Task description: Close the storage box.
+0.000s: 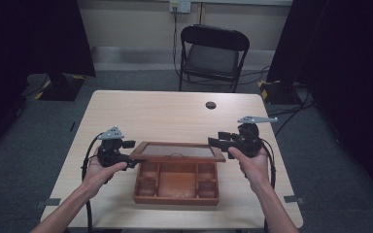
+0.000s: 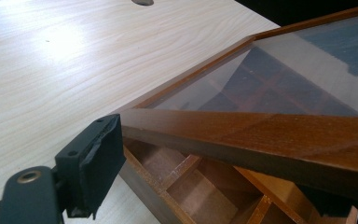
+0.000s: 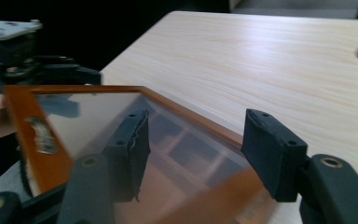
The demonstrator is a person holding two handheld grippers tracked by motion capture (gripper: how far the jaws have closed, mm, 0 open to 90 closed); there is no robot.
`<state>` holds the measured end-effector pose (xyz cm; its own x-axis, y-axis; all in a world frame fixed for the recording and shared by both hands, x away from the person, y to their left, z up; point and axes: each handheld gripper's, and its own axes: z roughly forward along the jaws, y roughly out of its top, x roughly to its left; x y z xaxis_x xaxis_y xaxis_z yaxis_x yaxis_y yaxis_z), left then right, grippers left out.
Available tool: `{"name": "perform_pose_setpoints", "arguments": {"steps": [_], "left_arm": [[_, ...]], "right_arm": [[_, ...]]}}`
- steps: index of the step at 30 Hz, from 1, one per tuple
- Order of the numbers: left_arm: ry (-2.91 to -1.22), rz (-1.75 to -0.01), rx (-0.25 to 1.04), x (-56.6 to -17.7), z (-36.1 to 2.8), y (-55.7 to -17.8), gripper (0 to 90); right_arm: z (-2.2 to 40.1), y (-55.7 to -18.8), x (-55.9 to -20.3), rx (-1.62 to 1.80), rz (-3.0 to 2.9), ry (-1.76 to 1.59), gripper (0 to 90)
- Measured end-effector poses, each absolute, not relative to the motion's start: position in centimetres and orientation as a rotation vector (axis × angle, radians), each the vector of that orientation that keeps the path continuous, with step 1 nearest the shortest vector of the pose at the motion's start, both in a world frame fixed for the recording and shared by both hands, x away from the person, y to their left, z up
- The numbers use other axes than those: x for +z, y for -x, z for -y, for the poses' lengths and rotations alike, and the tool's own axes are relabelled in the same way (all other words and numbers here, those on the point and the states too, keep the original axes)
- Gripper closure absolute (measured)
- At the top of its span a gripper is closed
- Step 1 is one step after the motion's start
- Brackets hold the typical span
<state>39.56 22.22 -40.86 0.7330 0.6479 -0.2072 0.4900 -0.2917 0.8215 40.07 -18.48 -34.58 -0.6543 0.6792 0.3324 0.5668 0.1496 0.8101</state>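
Both grippers are seen at the box lid (image 1: 177, 151): left gripper (image 1: 130, 154) clamped on its frame, right gripper (image 1: 217, 141) apart.

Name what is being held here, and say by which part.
The left gripper holds the glass lid by the wooden frame at its left front corner; the right gripper's jaws stand open, gripping nothing.

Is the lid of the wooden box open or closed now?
Open. The glass lid is raised at an angle above the wooden box, and the bare compartments show beneath it.
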Motion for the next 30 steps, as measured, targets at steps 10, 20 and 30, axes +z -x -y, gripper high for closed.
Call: {"name": "perform_pose_setpoints", "arguments": {"steps": [10, 20, 30], "left_arm": [[-1.961, -0.866, 0.202, -41.3, -22.3, -39.3, 15.8], [-1.968, -0.860, 0.183, -41.7, -22.4, -39.1, 15.8], [-1.964, -0.863, 0.179, -41.8, -22.4, -39.1, 15.8]], "right_arm": [[14.1, -39.6, -32.3, 1.631, -2.450, -1.038, 56.5], [11.2, -39.1, -32.3, 1.672, -2.631, -0.885, 67.6], [10.0, -38.9, -33.2, 1.617, -2.772, -0.823, 72.0]]}}
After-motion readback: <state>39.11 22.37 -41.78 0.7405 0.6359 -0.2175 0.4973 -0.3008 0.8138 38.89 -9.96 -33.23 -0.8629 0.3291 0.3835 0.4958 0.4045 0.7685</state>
